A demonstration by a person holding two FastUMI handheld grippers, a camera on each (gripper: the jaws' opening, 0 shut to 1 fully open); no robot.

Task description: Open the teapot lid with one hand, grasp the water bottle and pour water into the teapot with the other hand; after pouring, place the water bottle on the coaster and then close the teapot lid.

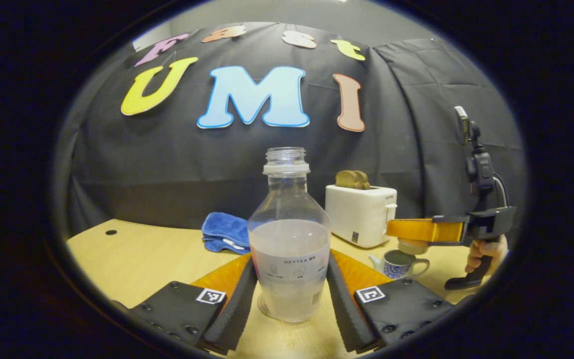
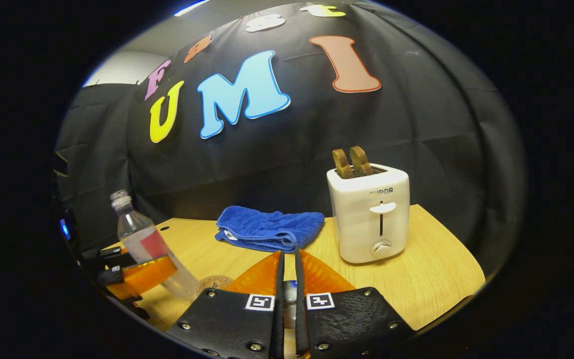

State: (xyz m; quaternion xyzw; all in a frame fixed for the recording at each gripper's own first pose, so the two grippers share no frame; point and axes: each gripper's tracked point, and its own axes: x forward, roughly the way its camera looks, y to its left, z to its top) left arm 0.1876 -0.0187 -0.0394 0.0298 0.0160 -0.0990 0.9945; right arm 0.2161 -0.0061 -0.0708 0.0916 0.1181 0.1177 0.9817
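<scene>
1. The left gripper [image 1: 289, 294] is clamping both fingers on the clear plastic water bottle [image 1: 289, 239], uncapped and about half full; its white label's print is too small to make out.
2. The right gripper [image 2: 287, 299] is pinching the teapot lid [image 1: 411, 245], nearly closed, above the blue-patterned teapot [image 1: 397, 263].
3. The boxy white toaster [image 2: 370, 214] and soft blue cloth [image 2: 269, 228] are resting on the wood-grain surface [image 2: 431, 279].
</scene>
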